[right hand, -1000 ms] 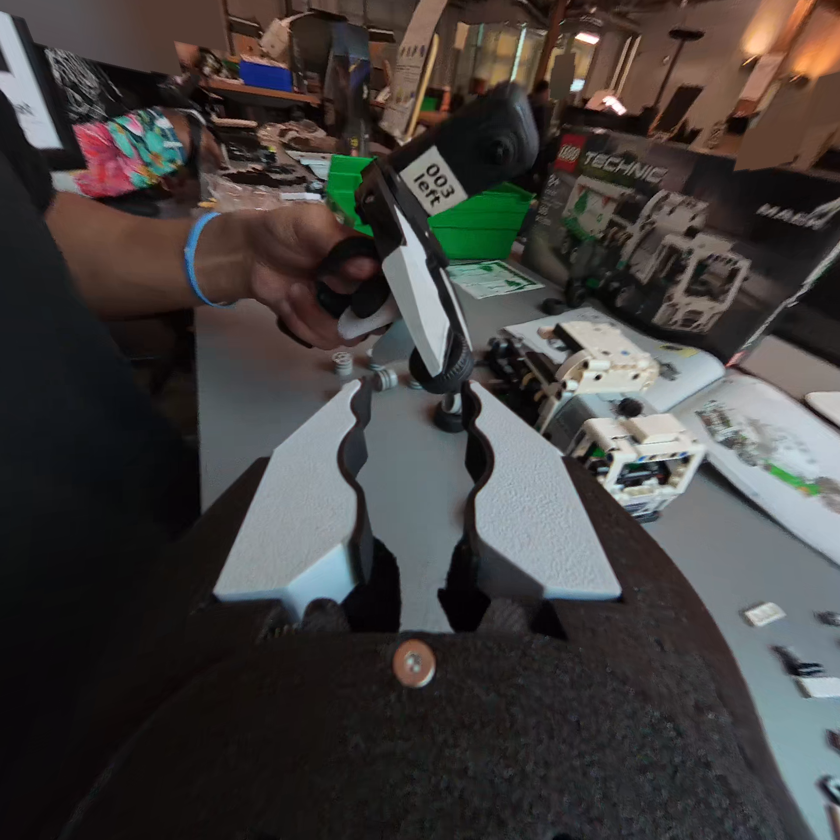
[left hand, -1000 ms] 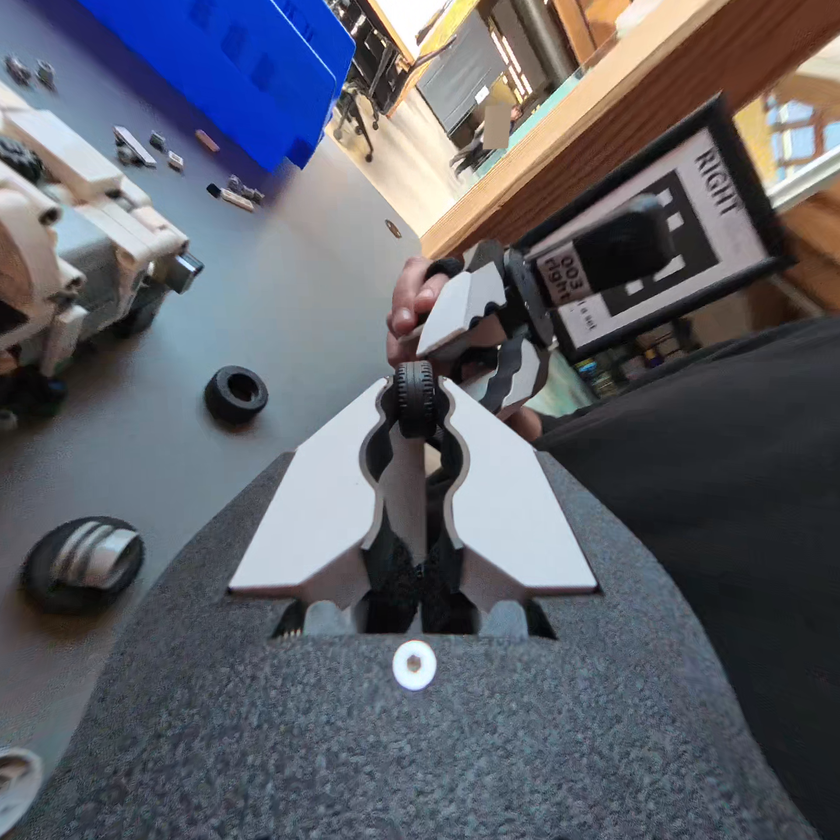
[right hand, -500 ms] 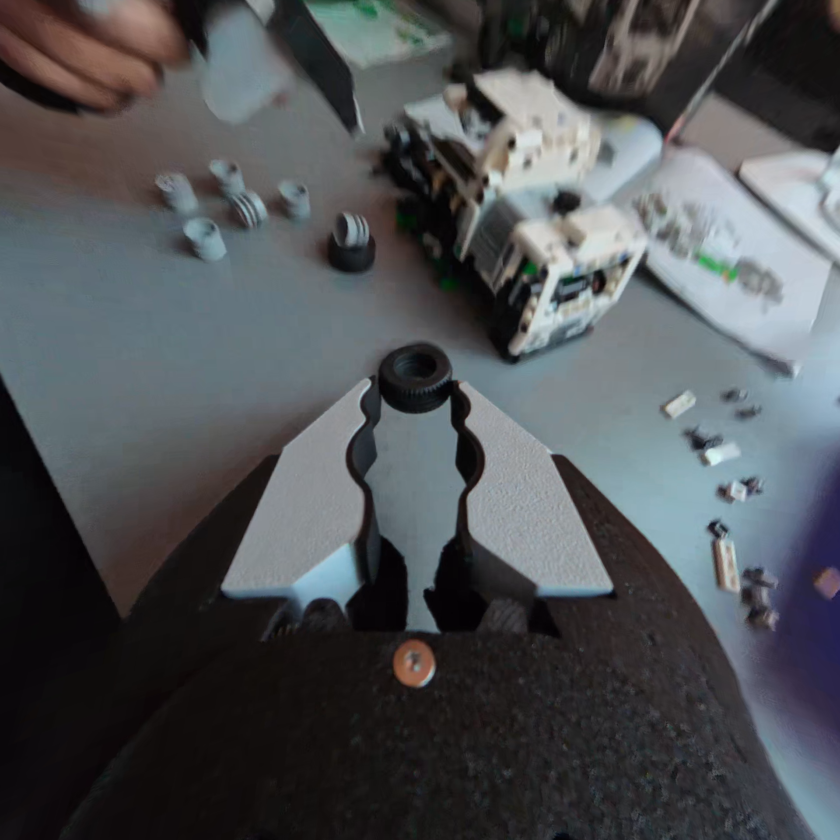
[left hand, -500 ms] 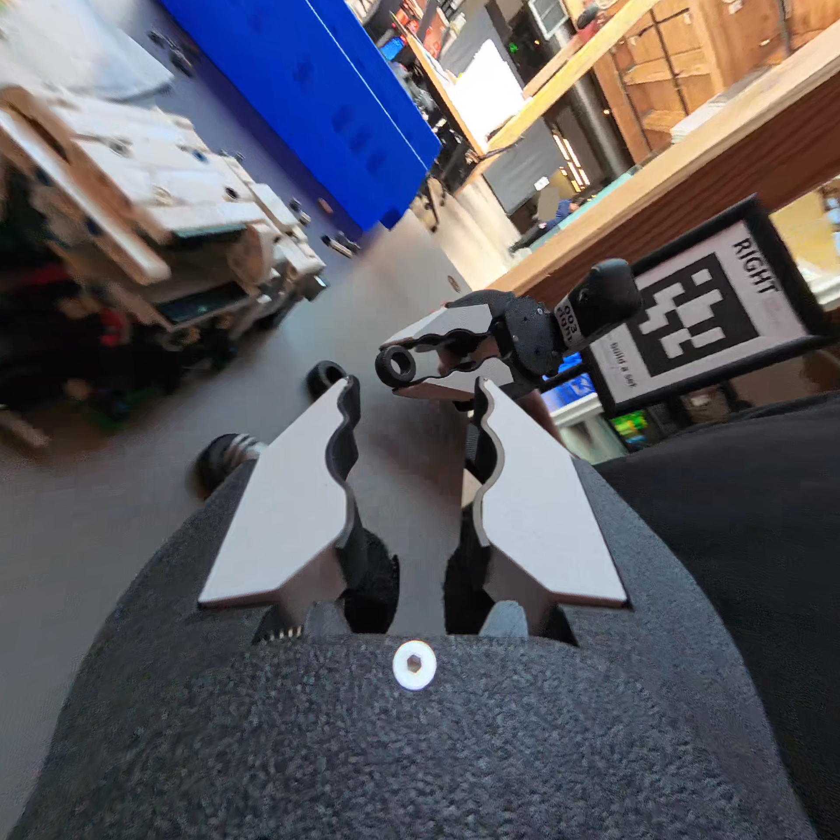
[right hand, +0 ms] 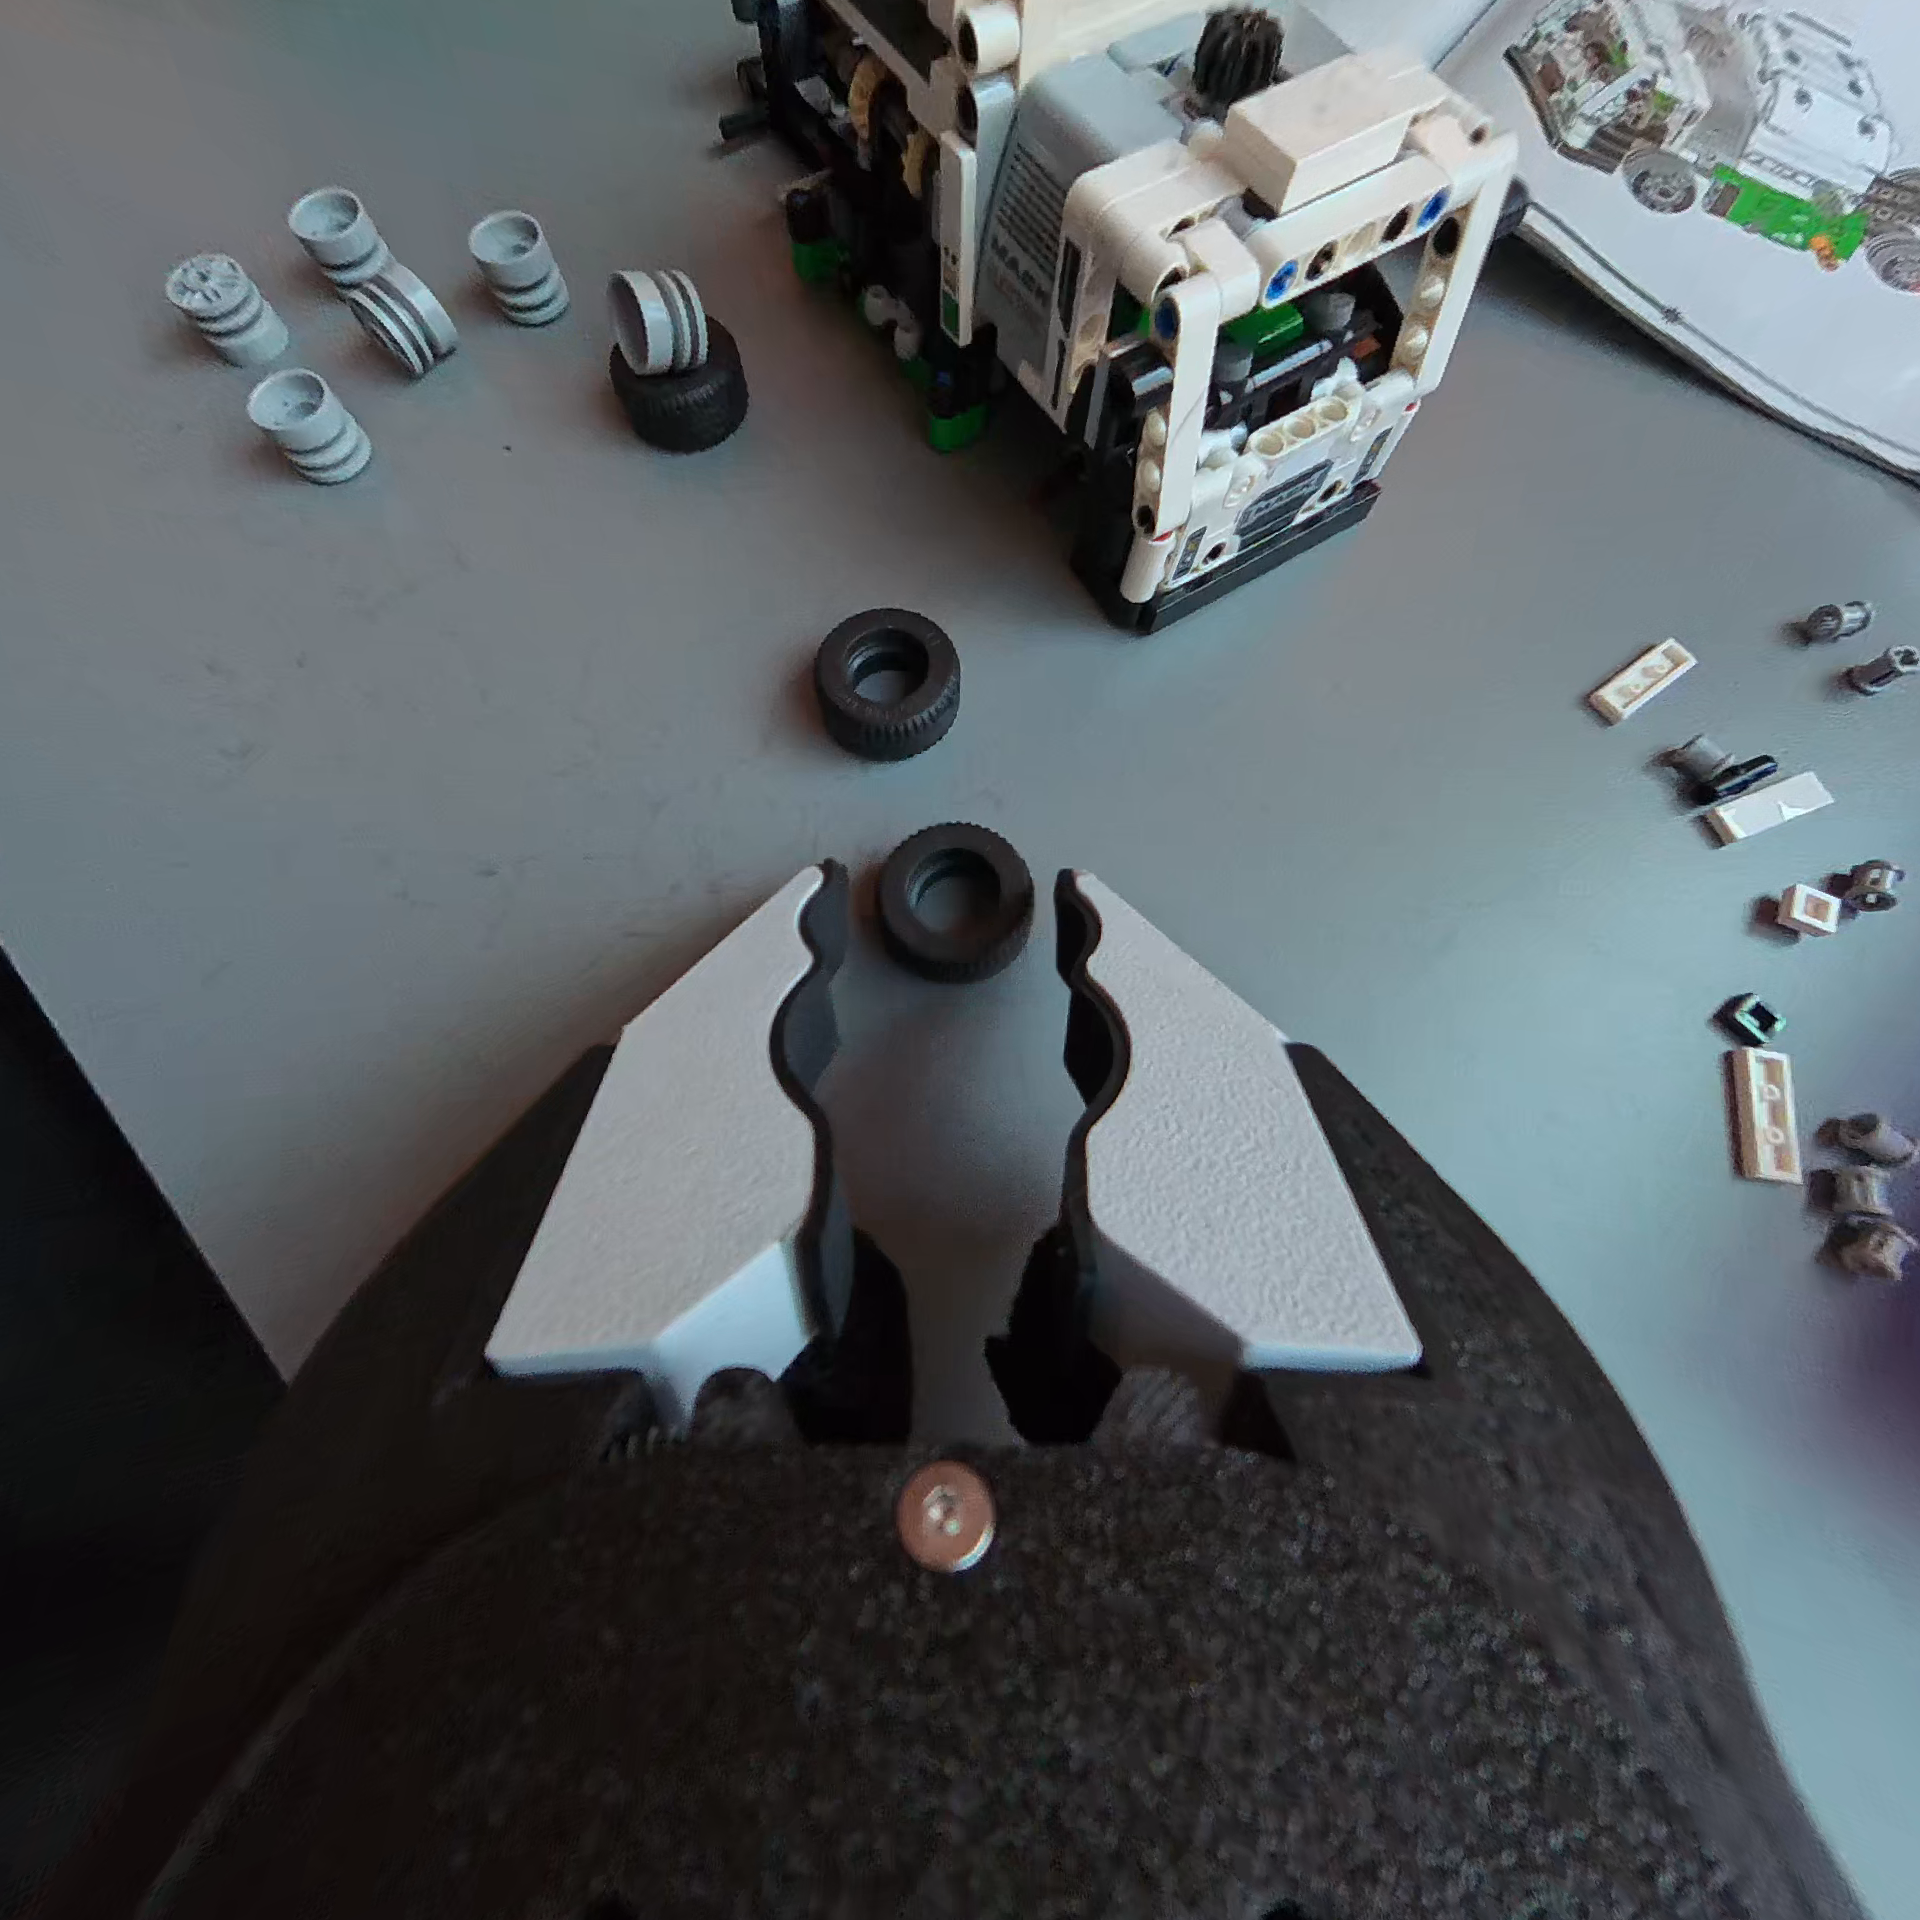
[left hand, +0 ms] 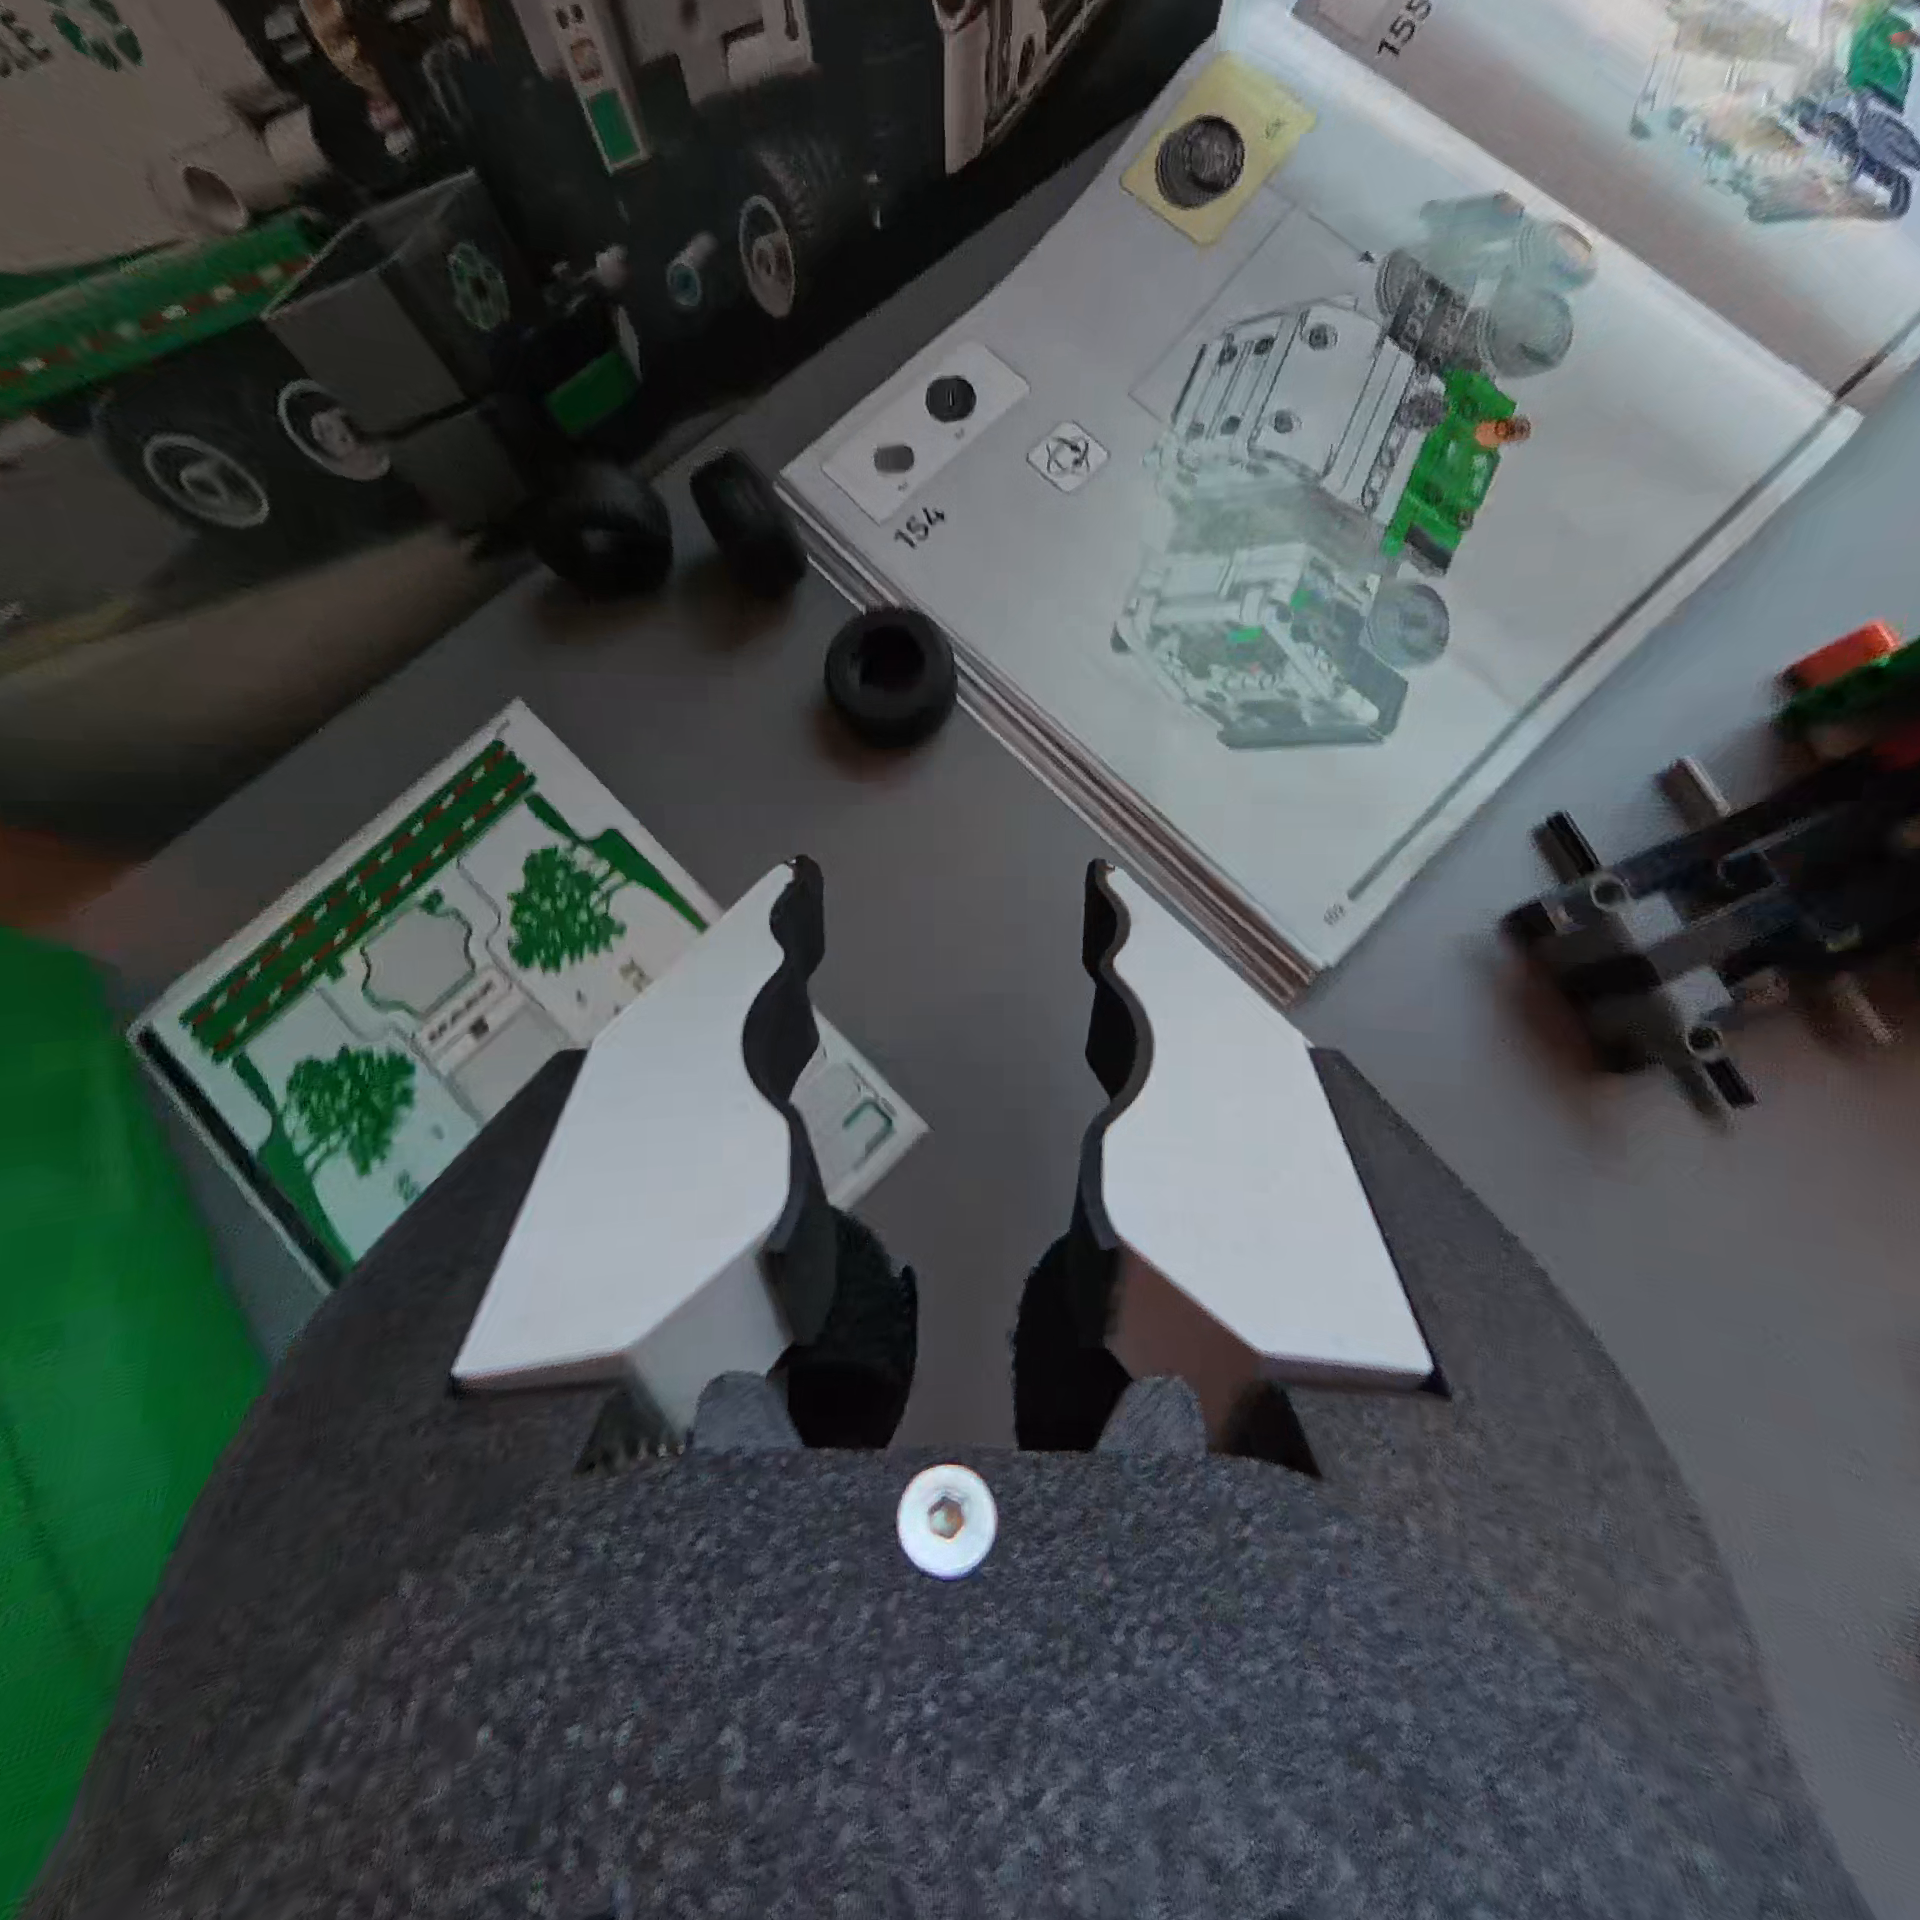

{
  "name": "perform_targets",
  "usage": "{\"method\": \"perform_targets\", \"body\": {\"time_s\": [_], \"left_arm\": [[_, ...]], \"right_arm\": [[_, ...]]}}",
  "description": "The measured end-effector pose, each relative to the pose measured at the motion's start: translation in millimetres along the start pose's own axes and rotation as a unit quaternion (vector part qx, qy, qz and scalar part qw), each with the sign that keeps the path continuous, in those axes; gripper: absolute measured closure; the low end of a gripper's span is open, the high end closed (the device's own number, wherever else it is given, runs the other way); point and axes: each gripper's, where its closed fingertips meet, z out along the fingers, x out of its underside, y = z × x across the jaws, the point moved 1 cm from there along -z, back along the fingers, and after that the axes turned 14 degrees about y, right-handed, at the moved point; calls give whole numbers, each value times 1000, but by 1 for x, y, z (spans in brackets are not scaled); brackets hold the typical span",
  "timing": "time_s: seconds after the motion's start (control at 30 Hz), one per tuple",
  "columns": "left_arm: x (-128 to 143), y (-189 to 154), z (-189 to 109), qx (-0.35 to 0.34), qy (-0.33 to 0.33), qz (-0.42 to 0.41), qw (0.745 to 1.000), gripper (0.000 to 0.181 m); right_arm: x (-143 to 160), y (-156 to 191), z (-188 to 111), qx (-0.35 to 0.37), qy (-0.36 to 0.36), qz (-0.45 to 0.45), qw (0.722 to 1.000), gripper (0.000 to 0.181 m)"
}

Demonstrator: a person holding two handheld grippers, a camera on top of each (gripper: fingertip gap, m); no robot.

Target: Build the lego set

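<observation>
Tyre (right hand: pixel 956 902) lies loose between spread right tool (right hand: pixel 943 881); left tool (left hand: pixel 943 871) gapes, seemingly empty.

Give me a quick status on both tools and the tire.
Left tool open, empty, over table. Right tool open, small black tire loose between its tips. Second tire ahead, truck model beyond. Nothing blocking.

Both wrist views look down, close over table (right hand: pixel 312 727); shared: booklet (left hand: pixel 1299 520).

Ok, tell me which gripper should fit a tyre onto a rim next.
Right. The right gripper is open around a black tyre, grey rims nearby. The left gripper is empty above the manual.
</observation>
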Motion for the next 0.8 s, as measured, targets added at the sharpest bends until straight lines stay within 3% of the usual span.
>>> {"method": "perform_targets", "body": {"time_s": [0.03, 0.17, 0.23, 0.27, 0.43, 0.53, 0.67, 0.73, 0.8], "left_arm": [[-10, 3, 8, 10, -4, 6, 1000, 132], [-36, 8, 41, 37, 11, 15, 999, 130], [-41, 14, 52, 28, 20, 6, 999, 135], [-42, 16, 55, 26, 24, -1, 999, 148], [-35, -2, 34, 29, 14, 39, 999, 151], [-28, -63, -18, 63, -33, 153, 986, 151], [2, -193, -79, 140, -75, 289, 944, 152], [22, -254, -84, 165, -71, 314, 932, 151], [41, -297, -65, 163, -36, 314, 935, 151]], "right_arm": [[0, -1, -4, 5, -8, 3, 1000, 142], [-2, -4, -22, 15, -50, 21, 998, 144], [-1, -5, -28, 19, -61, 30, 997, 146], [-1, -5, -31, 22, -65, 31, 997, 147], [-13, 2, -45, 17, -101, 15, 995, 148], [-31, 15, -50, -15, -127, -5, 992, 147], [-52, 34, -48, -44, -148, -46, 987, 145], [-55, 38, -42, -51, -143, -53, 987, 145], [-53, 37, -37, -55, -140, -49, 987, 145]]}}
